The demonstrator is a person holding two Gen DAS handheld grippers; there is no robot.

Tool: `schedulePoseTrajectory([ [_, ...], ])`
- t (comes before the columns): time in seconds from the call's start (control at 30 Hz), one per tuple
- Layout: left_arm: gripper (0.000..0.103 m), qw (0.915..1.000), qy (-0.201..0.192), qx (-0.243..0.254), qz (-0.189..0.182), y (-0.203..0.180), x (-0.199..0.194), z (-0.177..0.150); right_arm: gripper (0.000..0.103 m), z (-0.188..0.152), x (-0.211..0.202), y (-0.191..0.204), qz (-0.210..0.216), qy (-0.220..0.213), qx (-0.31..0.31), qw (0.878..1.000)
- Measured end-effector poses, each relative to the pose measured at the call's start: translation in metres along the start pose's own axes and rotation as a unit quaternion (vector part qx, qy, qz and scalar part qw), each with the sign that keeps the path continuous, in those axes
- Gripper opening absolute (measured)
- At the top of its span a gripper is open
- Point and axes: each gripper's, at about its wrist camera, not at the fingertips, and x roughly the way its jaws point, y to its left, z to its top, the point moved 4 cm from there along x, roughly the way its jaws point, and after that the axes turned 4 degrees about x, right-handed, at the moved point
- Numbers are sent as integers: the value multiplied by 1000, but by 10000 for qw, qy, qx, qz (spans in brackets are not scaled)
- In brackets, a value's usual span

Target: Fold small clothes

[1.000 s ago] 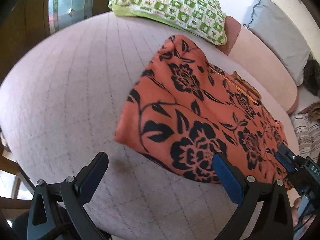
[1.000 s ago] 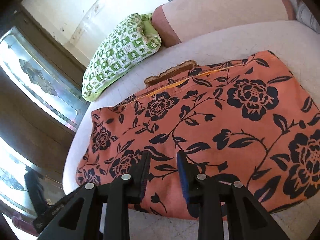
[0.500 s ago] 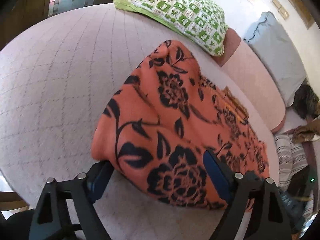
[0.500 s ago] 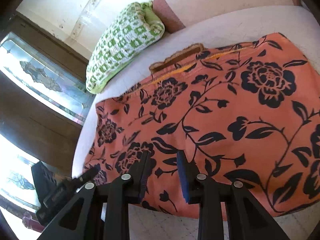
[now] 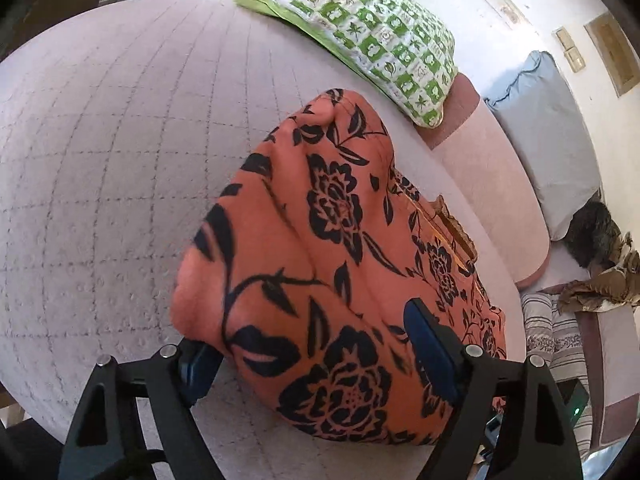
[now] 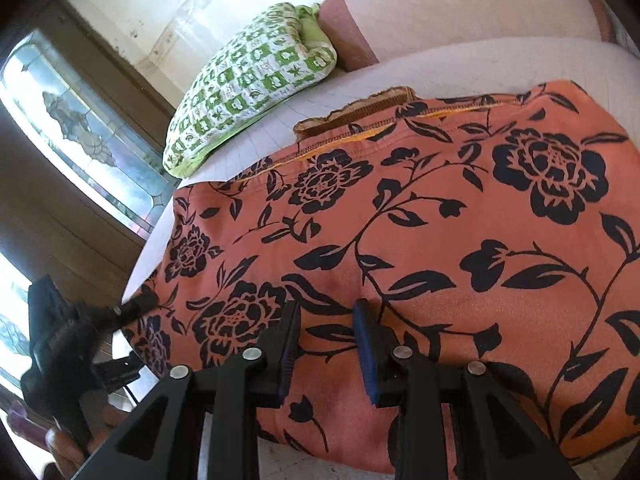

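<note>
Both grippers work one garment, an orange cloth with black flowers [image 5: 336, 264] lying folded on a pale pink quilted bed [image 5: 112, 152]. The left gripper [image 5: 312, 344] has its jaws set wide around the cloth's near corner: one jaw tucked under the edge, the other resting on top, the bulging fold between them. The right gripper [image 6: 326, 344] has its jaws standing partly apart, over the cloth's near edge; whether they pinch fabric cannot be told. A green checked pillow [image 6: 248, 80] lies beyond.
</note>
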Motion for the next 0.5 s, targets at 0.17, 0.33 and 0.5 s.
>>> schedulePoseTrajectory([
  [0.17, 82, 9995, -81, 309, -75, -15, 6, 6, 31, 2, 0, -5, 121, 8, 215, 9997],
  [0.33, 78, 9999, -30, -26, -131, -4, 14, 6, 31, 3, 1, -7, 181, 28, 317, 9993],
  [0.5, 78, 9997, -135, -96, -170, -5, 12, 6, 31, 4, 0, -10, 268, 71, 463, 9985],
])
